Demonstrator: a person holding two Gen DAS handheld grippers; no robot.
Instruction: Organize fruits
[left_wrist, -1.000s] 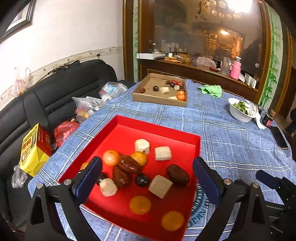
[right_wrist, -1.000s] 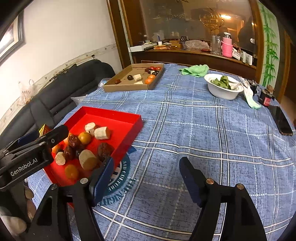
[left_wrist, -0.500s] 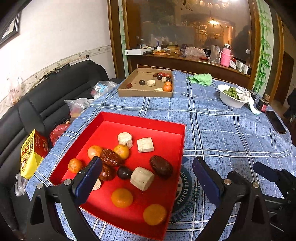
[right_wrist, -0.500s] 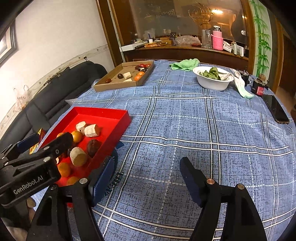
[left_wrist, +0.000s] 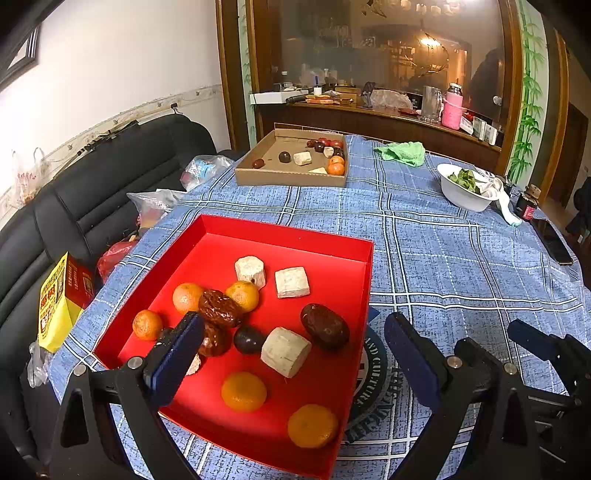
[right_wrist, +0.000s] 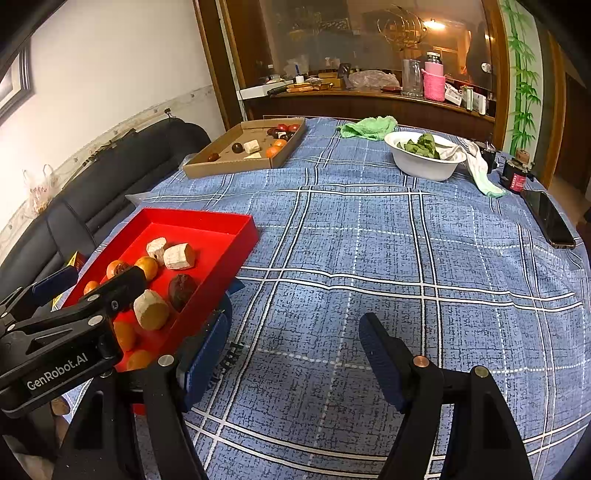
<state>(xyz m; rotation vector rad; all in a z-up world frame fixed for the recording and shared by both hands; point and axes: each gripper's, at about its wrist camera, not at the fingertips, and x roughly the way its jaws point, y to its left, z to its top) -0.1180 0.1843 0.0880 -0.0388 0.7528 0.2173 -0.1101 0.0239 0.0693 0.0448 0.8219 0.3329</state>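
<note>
A: Where is the fruit?
B: In the red tray (left_wrist: 295, 236), mixed. I hold my left hand-held gripper (left_wrist: 291, 354) over it, jaws apart and empty, ready to pick; the right hand-held gripper (right_wrist: 291, 354) idles open.

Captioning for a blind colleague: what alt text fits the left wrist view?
The open left gripper hovers over a red tray of oranges, dates and pale chunks on a blue plaid tablecloth; a cardboard tray sits beyond.
</note>
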